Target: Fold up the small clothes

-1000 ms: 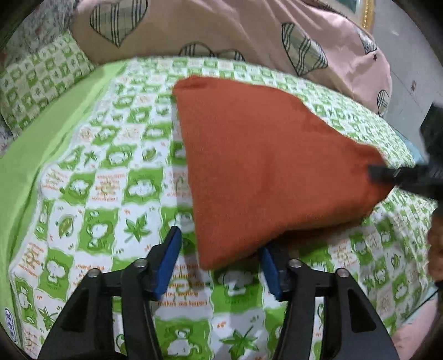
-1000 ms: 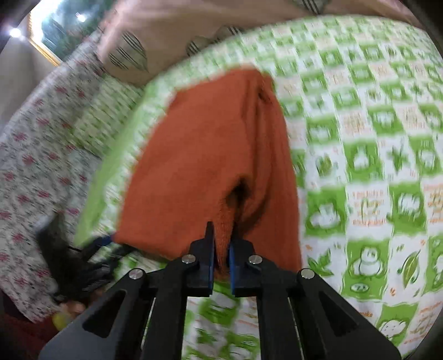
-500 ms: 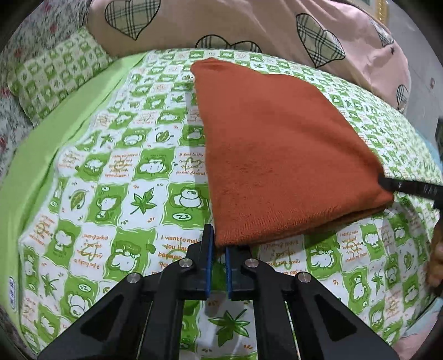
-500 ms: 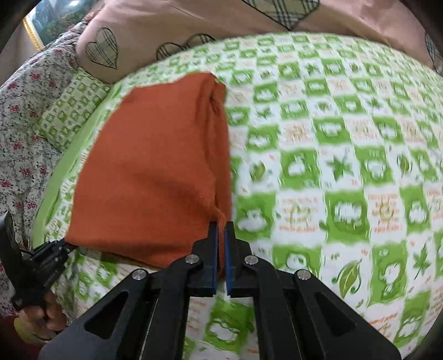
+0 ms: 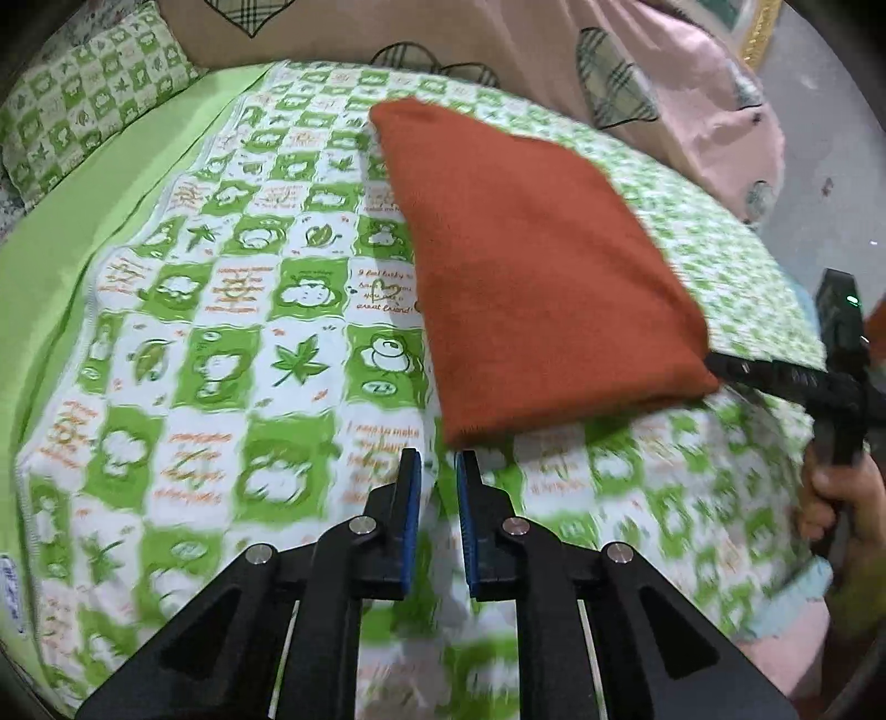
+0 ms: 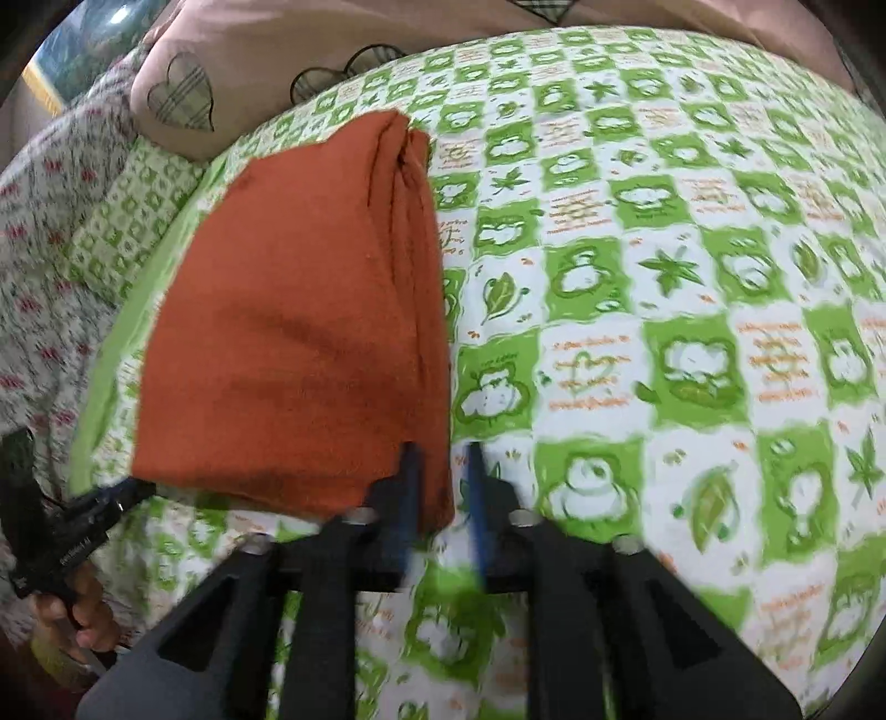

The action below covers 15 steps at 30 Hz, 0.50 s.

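A folded rust-orange garment (image 5: 531,266) lies flat on the green-and-white patterned sheet (image 5: 221,343). It also shows in the right wrist view (image 6: 299,343). My left gripper (image 5: 439,471) is slightly open and empty, just short of the garment's near left corner. My right gripper (image 6: 443,465) is slightly open at the garment's near right corner, with the corner lying between the jaws, not pinched. The right gripper also shows in the left wrist view (image 5: 775,376) at the garment's right corner. The left gripper shows in the right wrist view (image 6: 105,498) by the left corner.
A pink quilt with plaid hearts (image 5: 554,44) is bunched along the far side. A green patterned pillow (image 5: 83,111) lies at the far left. A plain light-green sheet strip (image 5: 83,232) runs along the left. The bed's near edge drops off below the grippers.
Both grippers have opened slightly and let go of the garment's near corners. The garment now lies flat. Both grippers have drawn back a little.
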Motion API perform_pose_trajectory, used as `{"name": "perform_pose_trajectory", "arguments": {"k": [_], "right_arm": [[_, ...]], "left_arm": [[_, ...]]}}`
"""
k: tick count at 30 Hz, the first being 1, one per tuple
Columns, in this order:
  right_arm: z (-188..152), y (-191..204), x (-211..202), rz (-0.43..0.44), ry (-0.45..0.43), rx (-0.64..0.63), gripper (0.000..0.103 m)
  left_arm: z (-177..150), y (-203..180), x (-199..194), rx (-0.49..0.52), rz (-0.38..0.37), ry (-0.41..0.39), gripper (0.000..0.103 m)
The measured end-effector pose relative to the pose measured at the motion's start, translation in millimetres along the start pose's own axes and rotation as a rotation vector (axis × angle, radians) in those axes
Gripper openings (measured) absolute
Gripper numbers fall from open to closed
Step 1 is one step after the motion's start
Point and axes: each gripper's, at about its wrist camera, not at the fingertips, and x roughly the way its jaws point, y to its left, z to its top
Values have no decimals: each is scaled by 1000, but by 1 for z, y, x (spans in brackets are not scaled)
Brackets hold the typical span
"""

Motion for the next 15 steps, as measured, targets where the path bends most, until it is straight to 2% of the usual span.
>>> {"name": "perform_pose_trajectory", "arguments": {"k": [3,5,7,9,11,13,15], "right_arm": [[10,-4,-22,0,-65,32,37],[28,-1,-32,37,-119,45,47],[52,12,-31,91,-148,34,57],[71,30,-23,120,-163,-6,57],[90,52,-7,175,-161,-58,57],[109,63,16,226,-116,-58,57],[126,68,45,259,-58,-51,55]], "left_arm": [[11,1,-19,19,-59,-35,13],[29,-2,-24,35,-91,-72,14],[52,-5,-17,28,-118,-102,14],[73,-5,-3,11,-162,-107,15],[92,-5,14,-5,-179,-105,15],[105,-3,31,-23,-212,-83,15],[112,-1,48,-36,-210,-55,15]]}}
